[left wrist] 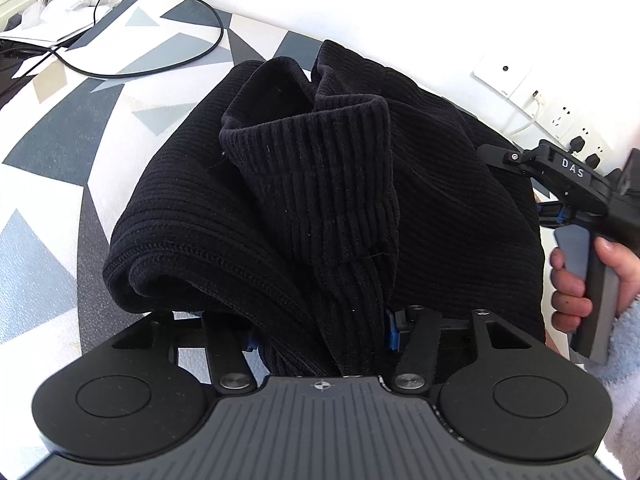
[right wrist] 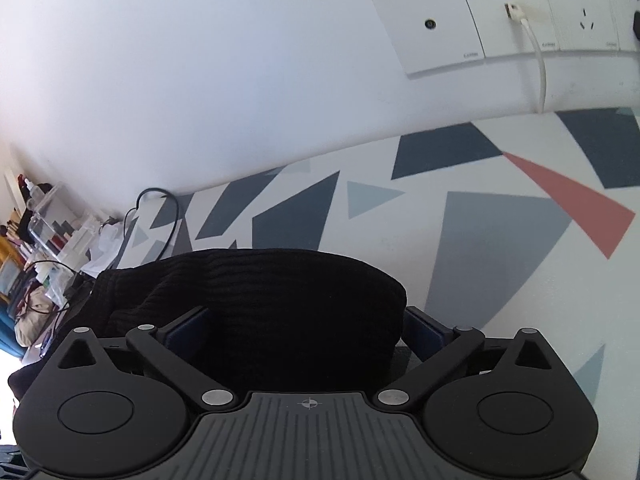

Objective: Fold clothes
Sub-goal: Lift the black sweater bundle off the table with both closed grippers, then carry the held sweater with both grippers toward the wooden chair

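A black ribbed sweater (left wrist: 320,184) lies bunched on a surface covered with a cloth of grey, blue and white triangles (left wrist: 60,128), pushed up near a white wall (right wrist: 200,60). The left gripper (left wrist: 320,332) points forward and slightly down, its blue-padded jaws closed on a thick fold of the knit, which rises in a heap just ahead of it (one ribbed cuff or hem stands up at the top of the pile). The right gripper (right wrist: 304,332) is held level beside it, its two fingers spread with a bulky bundle of the sweater filling the space between them; I cannot tell whether they press on it. In the left view a hand (left wrist: 576,280) wraps the right tool's grey handle, a pale fuzzy sleeve (left wrist: 624,344) at the wrist. A black cable (left wrist: 160,32) loops across the far cloth, and wall sockets (right wrist: 500,20) sit above.
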